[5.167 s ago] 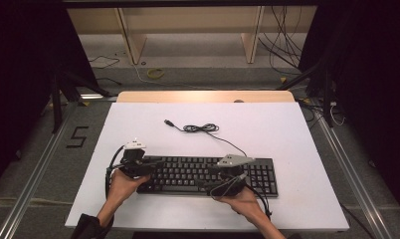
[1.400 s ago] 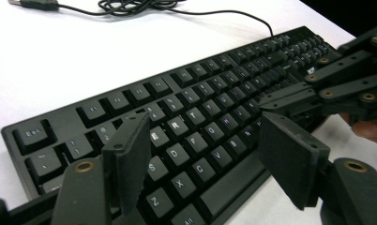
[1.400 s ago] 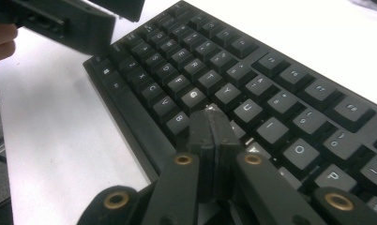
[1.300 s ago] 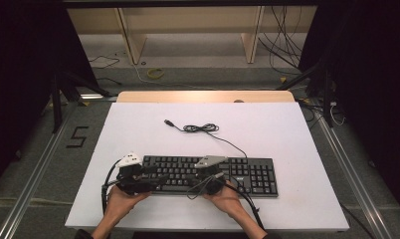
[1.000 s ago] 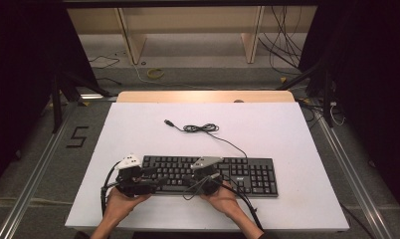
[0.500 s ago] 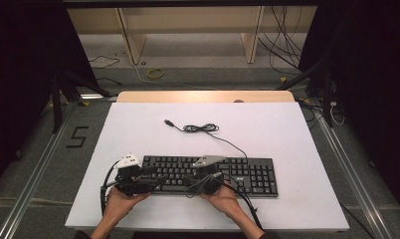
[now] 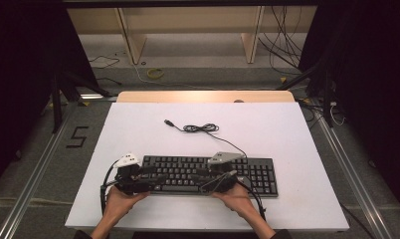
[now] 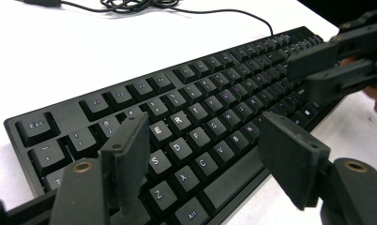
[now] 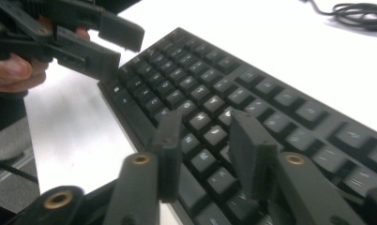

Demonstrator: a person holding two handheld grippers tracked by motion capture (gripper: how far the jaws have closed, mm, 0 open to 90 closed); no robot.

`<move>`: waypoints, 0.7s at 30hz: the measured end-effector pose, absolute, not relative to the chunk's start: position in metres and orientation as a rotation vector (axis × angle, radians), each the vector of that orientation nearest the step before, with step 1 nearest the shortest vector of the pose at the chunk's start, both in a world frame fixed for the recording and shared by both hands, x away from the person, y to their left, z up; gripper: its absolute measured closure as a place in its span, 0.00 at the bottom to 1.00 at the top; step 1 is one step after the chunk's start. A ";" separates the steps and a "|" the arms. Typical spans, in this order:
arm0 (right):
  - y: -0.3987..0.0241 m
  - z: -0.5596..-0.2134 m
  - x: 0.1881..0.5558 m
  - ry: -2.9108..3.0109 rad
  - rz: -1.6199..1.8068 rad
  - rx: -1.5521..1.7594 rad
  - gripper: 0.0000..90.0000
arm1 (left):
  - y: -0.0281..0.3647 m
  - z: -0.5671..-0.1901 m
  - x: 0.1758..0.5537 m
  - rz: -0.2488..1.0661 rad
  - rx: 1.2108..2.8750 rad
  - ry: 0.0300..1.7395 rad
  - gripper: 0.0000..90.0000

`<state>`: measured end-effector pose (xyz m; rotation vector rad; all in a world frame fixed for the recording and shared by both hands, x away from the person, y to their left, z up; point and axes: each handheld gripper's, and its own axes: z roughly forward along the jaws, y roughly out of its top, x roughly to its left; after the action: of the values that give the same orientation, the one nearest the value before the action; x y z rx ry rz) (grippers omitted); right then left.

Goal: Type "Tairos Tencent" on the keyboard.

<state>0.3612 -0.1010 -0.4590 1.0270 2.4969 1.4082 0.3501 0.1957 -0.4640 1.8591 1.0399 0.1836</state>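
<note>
A black keyboard (image 7: pixel 188 167) lies along the near part of the white table (image 7: pixel 138 129). Its cable (image 7: pixel 200 128) is coiled behind it and ends in a USB plug (image 7: pixel 167 122). My left gripper (image 7: pixel 160 179) is at the keyboard's left end and points right. Its jaws stand wide open over the letter keys (image 8: pixel 186 84), with nothing between them (image 8: pixel 203 136). My right gripper (image 7: pixel 204 181) is over the keyboard's middle and points left toward the other one. Its jaws have just been opening and nothing is between them (image 9: pixel 206 119). The left gripper (image 9: pixel 123 49) shows beyond it, over the far keys.
The table's near edge (image 7: pixel 208 230) runs just under the person's hands. A wooden shelf frame (image 7: pixel 188 30) stands beyond the far edge. Loose cables and a yellow ring (image 7: pixel 155 73) lie on the floor. Open table top lies behind and to the right of the keyboard.
The right gripper's jaws have gone from shut to partly open. That hand has shifted a little to the right along the keyboard. The left gripper has stayed put.
</note>
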 end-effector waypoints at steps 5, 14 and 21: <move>-0.118 -0.456 0.362 2.470 1.404 1.063 0.61 | 0.194 -0.464 0.351 0.182 1.859 1.039 0.38; -0.133 -0.453 0.355 2.425 1.432 1.048 0.51 | 0.192 -0.465 0.356 0.165 1.860 1.042 0.38; -0.142 -0.450 0.347 2.400 1.445 1.033 0.47 | 0.190 -0.465 0.358 0.160 1.854 1.045 0.38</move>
<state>0.3469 -0.1417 -0.4504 1.0331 2.3996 1.4450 0.3579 0.1896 -0.4654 1.8545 1.0449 0.1604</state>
